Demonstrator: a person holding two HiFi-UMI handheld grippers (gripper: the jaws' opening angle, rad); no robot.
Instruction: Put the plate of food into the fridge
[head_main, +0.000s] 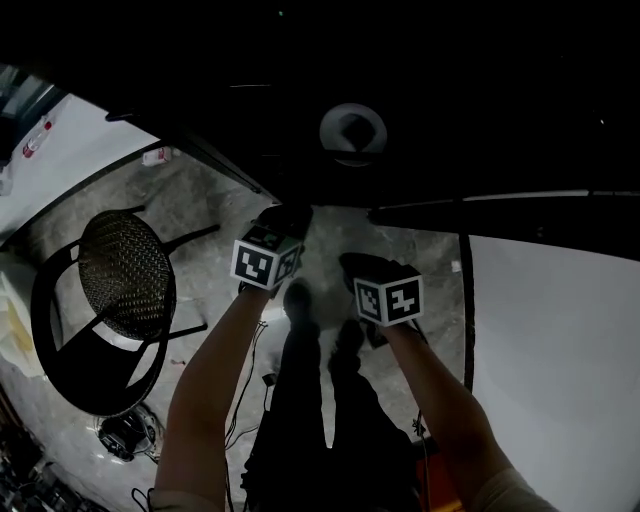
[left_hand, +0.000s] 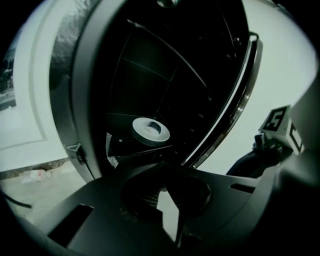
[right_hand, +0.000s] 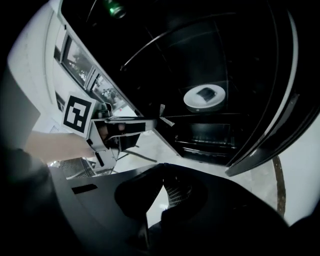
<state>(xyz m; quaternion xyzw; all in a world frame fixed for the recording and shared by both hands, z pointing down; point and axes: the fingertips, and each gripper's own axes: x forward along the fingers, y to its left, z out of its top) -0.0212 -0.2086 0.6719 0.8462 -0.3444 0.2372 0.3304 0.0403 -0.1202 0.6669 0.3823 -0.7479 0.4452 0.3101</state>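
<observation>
A white plate of food (head_main: 353, 132) rests on a shelf inside the dark, open fridge (head_main: 420, 90). It shows in the left gripper view as the plate (left_hand: 151, 131) and in the right gripper view as the plate (right_hand: 205, 97) with a dark piece of food on it. My left gripper (head_main: 285, 215) and right gripper (head_main: 352, 265) hang side by side in front of the fridge, well short of the plate. Both the left gripper (left_hand: 162, 171) and the right gripper (right_hand: 162, 169) are shut with nothing between the tips.
The white fridge door (head_main: 560, 340) stands open at the right, and its edge (left_hand: 239, 105) runs beside the left gripper. A black mesh chair (head_main: 120, 265) stands on the grey floor at the left. Cables (head_main: 125, 435) lie near its base.
</observation>
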